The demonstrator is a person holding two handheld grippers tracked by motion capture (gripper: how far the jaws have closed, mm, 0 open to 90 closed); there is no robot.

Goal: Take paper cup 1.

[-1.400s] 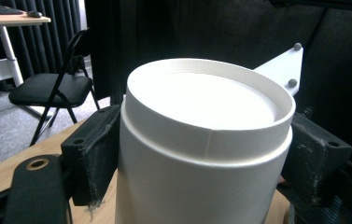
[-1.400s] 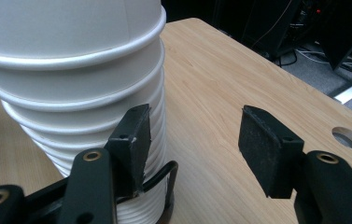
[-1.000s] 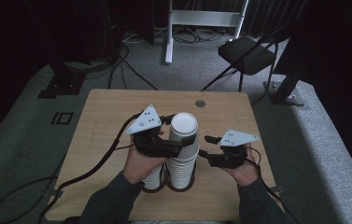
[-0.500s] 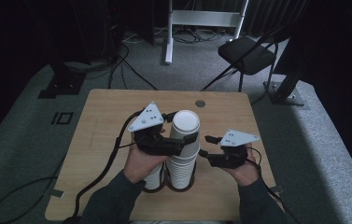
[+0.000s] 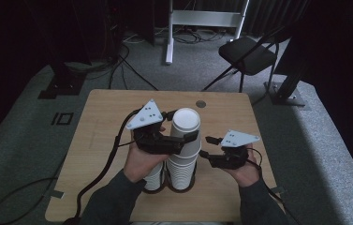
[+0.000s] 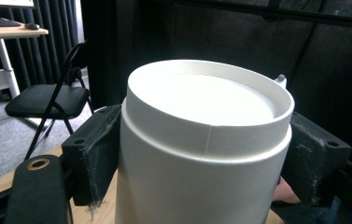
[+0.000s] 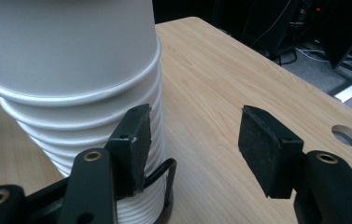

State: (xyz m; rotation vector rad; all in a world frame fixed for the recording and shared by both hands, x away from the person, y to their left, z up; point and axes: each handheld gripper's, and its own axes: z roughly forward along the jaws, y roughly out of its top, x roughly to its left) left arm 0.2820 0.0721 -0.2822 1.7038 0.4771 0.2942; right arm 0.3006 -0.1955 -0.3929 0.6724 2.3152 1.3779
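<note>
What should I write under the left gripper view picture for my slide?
Left claw squeezing the top white paper cup between its two black pads, with a black folding chair behind.

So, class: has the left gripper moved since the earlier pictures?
No, not noticeably. The left gripper holds the top cup at the same distance from the table hole.

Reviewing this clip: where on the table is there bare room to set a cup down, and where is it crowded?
Bare wood lies along the far edge around the round hole, and down the table's left side beyond the trailing cable. The near middle is crowded: cup stack, left gripper clamped on its top cup, right gripper open beside it.
</note>
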